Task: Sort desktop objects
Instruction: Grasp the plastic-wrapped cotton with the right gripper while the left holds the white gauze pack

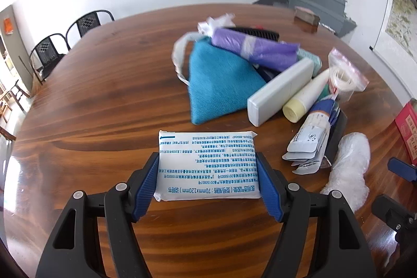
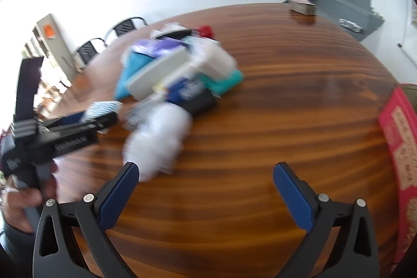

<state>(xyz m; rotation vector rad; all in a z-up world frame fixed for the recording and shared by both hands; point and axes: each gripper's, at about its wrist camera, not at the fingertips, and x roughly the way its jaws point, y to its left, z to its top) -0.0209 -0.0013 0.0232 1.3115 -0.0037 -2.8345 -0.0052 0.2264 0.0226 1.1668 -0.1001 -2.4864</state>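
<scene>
A white packet [image 1: 208,163] printed with blue text sits between the blue pads of my left gripper [image 1: 207,158], which press on its two long edges just above the wooden table [image 1: 104,95]. Beyond it lies a pile: a teal pouch [image 1: 221,85], a purple roll [image 1: 255,48], a white case [image 1: 281,90], a yellow-capped tube [image 1: 305,98] and several sachets [image 1: 307,147]. The right wrist view is blurred. There my right gripper [image 2: 206,173] stands wide open over bare wood, its left fingertip next to a crumpled clear bag [image 2: 161,137]. The left gripper [image 2: 78,124] shows at the left, held by a hand.
A red box [image 2: 401,147] lies at the table's right edge. A small brown box [image 1: 306,14] stands at the far side. A zip bag with tape [image 1: 344,77] and a black comb [image 1: 255,31] belong to the pile. Black chairs [image 1: 52,48] stand beyond the left rim.
</scene>
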